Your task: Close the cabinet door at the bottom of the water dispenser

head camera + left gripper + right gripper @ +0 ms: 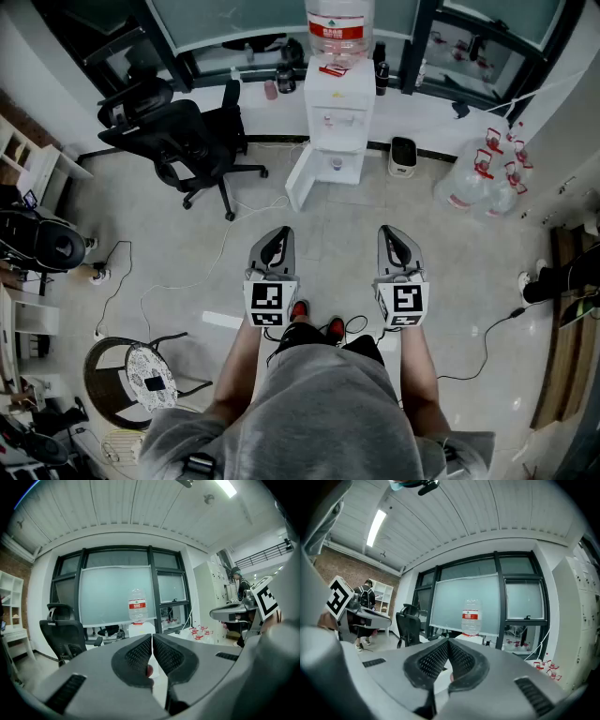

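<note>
A white water dispenser stands against the far window wall with a clear bottle on top. Its bottom cabinet door hangs open, swung out to the left. I hold both grippers level in front of me, well short of the dispenser. The left gripper is shut with nothing between its jaws. The right gripper is shut and empty too. In the left gripper view the dispenser and its bottle show straight ahead over the jaw tips. The right gripper view shows the bottle beyond its tips.
A black office chair stands left of the dispenser. Empty water bottles lie at the right. A small bin sits by the wall. A round stool and floor cables are at my left.
</note>
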`<state>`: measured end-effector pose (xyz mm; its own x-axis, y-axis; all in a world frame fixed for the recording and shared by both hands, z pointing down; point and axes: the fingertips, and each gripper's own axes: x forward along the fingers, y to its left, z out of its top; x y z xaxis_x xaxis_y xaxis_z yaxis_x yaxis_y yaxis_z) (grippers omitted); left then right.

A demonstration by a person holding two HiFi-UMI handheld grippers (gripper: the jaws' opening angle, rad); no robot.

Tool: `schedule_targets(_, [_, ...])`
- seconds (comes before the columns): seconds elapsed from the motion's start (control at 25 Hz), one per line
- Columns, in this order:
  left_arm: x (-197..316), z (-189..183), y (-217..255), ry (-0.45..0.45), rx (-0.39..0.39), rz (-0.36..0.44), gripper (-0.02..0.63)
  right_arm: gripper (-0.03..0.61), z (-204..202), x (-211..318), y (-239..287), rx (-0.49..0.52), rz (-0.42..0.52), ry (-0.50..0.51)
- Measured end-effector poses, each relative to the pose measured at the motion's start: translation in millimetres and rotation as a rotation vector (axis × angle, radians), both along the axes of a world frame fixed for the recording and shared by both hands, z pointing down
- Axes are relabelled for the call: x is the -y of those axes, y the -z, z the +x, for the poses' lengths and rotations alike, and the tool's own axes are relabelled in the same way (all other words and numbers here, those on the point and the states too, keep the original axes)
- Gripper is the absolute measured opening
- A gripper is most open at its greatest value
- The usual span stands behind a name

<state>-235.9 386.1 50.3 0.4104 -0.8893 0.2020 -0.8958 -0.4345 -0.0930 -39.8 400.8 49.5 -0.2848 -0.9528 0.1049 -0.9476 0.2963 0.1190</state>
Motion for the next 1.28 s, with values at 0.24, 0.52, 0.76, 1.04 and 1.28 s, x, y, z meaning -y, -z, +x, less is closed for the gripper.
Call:
schedule_targets(0.24, [0.0, 8.4, 0.4, 0.001, 0.005, 0.003, 0.028, 0.017, 6.7, -1.2, 1.4, 0.009, -0.003, 0.016])
schedule_targets(0.52, [8.2, 17.4, -2.4, 0.003, 0.008, 0.001, 0.028, 0.018, 16.5, 9.2, -0.4, 0.033, -0.007, 0.020])
schedule_targets(0.76, [32.2, 22.1, -7.5, 0.009, 0.014, -0.007, 0.028, 0.017, 20.2, 34.0, -2.9, 0.034, -0.010, 0.033])
schedule_targets(1.04, [91.4, 28.6, -16.8, -0.001, 0.020, -0.035, 0.028, 0.017, 20.7, 93.9, -12.5, 0.031, -0.025, 0.042])
schedule_targets(1.28, [163.2, 39.6, -24.8, -0.021, 0.014, -0.046, 0.029, 0.018, 25.2, 157.7, -17.1, 0.018, -0.045, 0.034])
